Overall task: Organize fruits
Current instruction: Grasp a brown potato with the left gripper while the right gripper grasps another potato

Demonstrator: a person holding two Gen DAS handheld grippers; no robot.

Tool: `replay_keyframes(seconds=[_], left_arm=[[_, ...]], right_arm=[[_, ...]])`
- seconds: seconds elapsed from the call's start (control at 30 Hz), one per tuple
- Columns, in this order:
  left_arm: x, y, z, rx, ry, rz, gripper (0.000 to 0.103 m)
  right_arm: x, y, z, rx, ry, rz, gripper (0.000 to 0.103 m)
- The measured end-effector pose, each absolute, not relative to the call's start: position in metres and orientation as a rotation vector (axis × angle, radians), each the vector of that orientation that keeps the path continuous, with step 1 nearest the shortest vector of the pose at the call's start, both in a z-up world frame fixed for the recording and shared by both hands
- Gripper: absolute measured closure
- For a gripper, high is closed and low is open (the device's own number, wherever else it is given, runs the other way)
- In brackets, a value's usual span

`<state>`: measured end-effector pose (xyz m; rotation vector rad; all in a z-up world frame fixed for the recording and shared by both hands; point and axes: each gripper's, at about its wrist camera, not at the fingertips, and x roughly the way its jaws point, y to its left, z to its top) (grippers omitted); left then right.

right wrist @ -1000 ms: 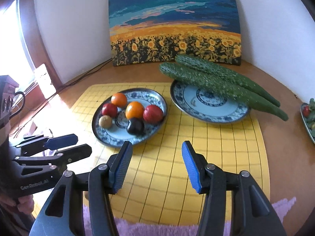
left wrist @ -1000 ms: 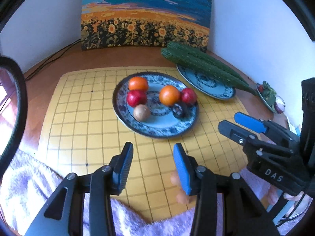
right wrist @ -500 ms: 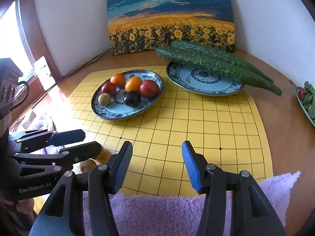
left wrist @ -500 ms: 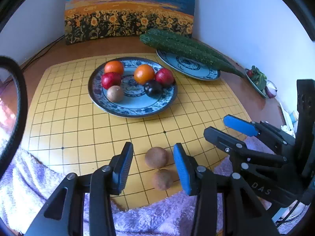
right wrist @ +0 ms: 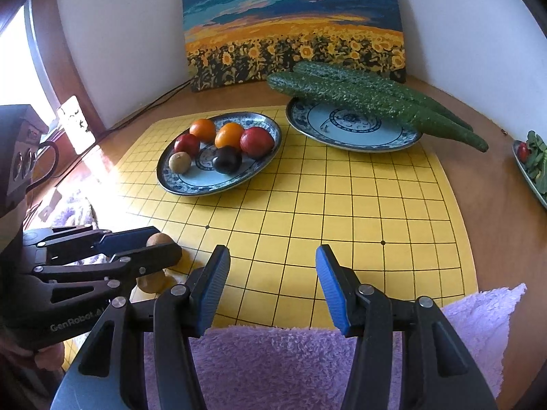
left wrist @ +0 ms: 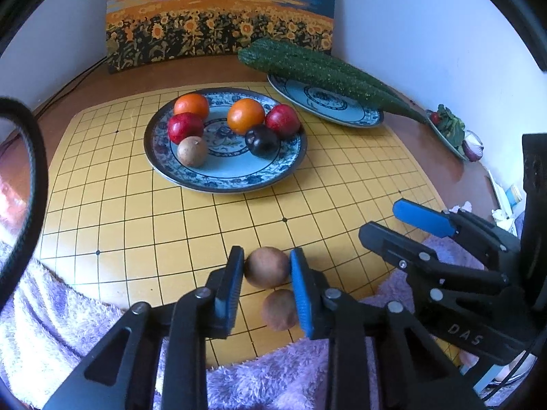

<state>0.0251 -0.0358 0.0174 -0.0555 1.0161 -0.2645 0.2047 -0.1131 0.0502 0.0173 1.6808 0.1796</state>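
Observation:
Two small brown fruits lie on the yellow grid mat near its front edge. My left gripper (left wrist: 266,256) is closing on the farther brown fruit (left wrist: 266,266), and both blue pads touch its sides. The nearer brown fruit (left wrist: 278,309) sits loose just behind it, between the fingers. In the right wrist view the left gripper (right wrist: 164,241) hides most of the gripped fruit (right wrist: 159,238). The blue-patterned plate (left wrist: 225,184) holds two oranges, two red fruits, a dark plum and one brown fruit. My right gripper (right wrist: 271,256) hovers open and empty over the mat's front edge.
A second patterned plate (right wrist: 352,143) at the back right carries long cucumbers (right wrist: 359,95). A sunflower painting (right wrist: 294,44) leans on the wall. A purple fleecy towel (right wrist: 290,369) covers the mat's front edge. A dish of greens (right wrist: 533,164) sits far right.
My left gripper came down over the two brown fruits, and its jaws narrowed onto the farther one. The right gripper stayed open, and its view drew back slightly from the plates.

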Motion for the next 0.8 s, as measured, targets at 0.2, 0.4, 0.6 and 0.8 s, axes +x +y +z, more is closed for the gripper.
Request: replay_keyframes(seconds=[0.2, 0.4, 0.6, 0.8], left_arm=[[0.023, -0.024, 0.023, -0.073, 0.995, -0.239, 0.074], [0.022, 0.001, 0.036, -0.092, 0.960, -0.164, 0.074], [0.020, 0.018, 0.039, -0.109, 0.953, -0.125, 0.074], [0.017, 0.020, 0.035, -0.113, 0.958, -0.120, 0.074]], right_arm=[[0.205, -0.109, 0.050, 0.016, 1.687, 0.191, 0.050], [0.202, -0.100, 0.058, 0.033, 1.681, 0.220, 0.050], [0.196, -0.086, 0.066, 0.063, 1.685, 0.272, 0.050], [0.190, -0.072, 0.068, 0.056, 1.689, 0.315, 0.050]])
